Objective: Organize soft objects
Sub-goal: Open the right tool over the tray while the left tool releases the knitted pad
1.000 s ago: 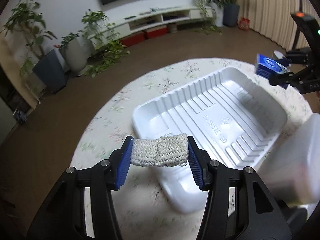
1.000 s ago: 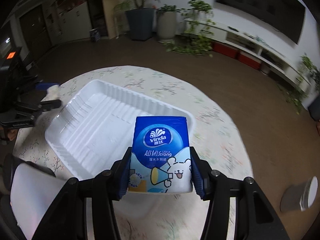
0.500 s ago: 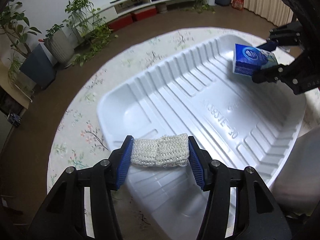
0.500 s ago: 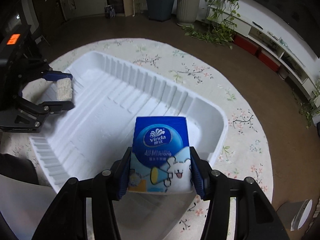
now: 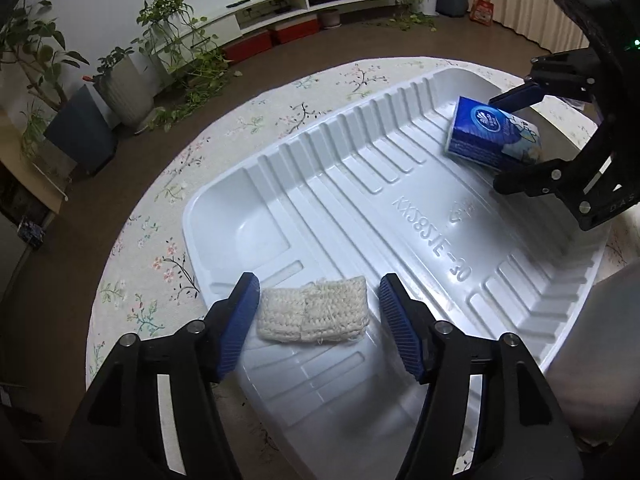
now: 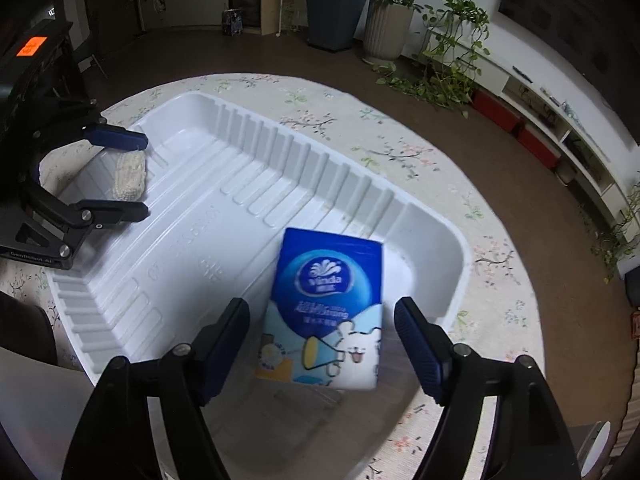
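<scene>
Tray (image 5: 400, 216) on the table (image 5: 160, 216) holds both soft things. Tissue pack (image 6: 328, 308), light and squashy with a slick wrapper, lies tilted at one end between the wide-spread right gripper (image 6: 322, 340); take it across its long sides. Knitted pad (image 5: 314, 314), limp and rough, lies flat at the other end between the wide left gripper (image 5: 318, 320); pinch its short edges.

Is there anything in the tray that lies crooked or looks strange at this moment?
Only the blue tissue pack: it sits tilted in the white tray, blurred, between the open right gripper fingers. The knitted pad lies flat between the open left gripper fingers.
</scene>
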`<state>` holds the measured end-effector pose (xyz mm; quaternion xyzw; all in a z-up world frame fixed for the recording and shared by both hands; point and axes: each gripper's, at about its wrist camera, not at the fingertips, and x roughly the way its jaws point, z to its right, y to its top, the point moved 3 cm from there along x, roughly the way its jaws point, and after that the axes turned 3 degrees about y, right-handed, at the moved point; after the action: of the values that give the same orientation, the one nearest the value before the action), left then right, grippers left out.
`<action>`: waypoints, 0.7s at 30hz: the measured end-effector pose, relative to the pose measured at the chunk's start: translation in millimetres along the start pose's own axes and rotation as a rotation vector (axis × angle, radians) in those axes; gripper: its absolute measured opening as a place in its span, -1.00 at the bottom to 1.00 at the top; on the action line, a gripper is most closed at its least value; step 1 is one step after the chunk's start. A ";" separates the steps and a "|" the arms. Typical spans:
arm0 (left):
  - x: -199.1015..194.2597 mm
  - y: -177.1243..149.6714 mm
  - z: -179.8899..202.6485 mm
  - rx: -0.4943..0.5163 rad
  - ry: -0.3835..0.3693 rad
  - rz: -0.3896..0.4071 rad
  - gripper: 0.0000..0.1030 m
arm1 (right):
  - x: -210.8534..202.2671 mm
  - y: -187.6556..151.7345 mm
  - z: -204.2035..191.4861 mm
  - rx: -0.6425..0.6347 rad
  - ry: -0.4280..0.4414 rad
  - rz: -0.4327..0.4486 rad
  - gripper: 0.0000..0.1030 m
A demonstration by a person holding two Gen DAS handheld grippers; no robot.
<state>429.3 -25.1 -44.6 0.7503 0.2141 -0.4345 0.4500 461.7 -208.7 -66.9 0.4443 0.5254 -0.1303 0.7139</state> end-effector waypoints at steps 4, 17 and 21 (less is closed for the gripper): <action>-7.0 6.5 -7.0 -0.036 -0.024 0.030 0.31 | -14.8 2.5 5.5 0.031 0.015 0.067 0.58; -49.7 18.1 -40.4 -0.112 0.001 0.184 1.00 | -48.2 3.0 18.7 0.056 0.005 0.171 1.00; -66.8 13.9 -63.9 -0.211 0.042 0.221 1.00 | -66.3 -1.1 30.2 0.108 -0.022 0.214 1.00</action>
<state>433.1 27.6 32.5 0.7268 0.1841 -0.3417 0.5667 452.7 -251.2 -8.4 0.5344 0.4593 -0.0862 0.7043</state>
